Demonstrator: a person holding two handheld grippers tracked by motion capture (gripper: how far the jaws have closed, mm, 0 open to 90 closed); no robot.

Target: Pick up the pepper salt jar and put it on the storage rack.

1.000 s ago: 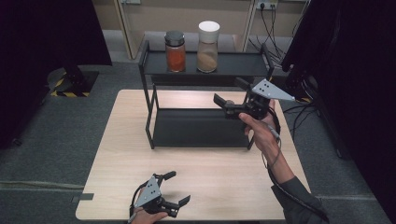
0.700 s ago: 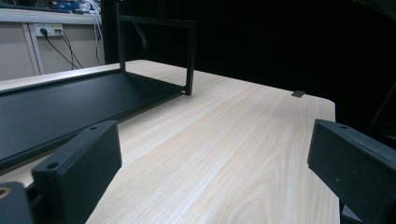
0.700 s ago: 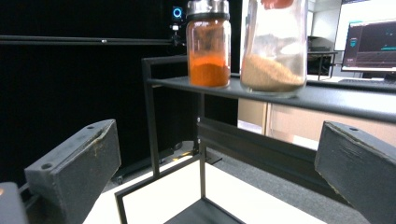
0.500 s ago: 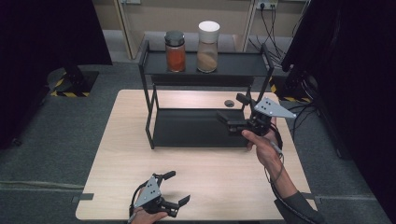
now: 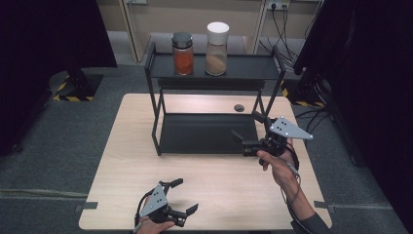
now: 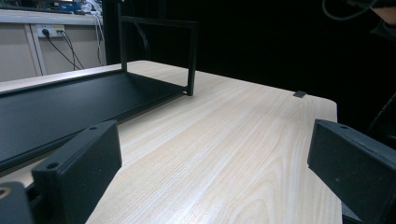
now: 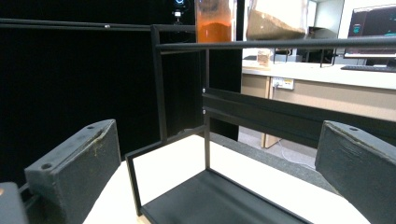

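Just rack (image 5: pixel 209 134) beside hand-held gripper (image 5: pixel 251 131)

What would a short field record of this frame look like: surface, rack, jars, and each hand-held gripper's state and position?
surface: light wooden table
rack: black two-tier metal shelf, at the table's far side
jars: orange-filled jar with dark lid and tan-filled jar with white lid, side by side on the top tier
left hand-held gripper: open, empty, at the near edge
right hand-held gripper: open, empty, at the lower tier's right end
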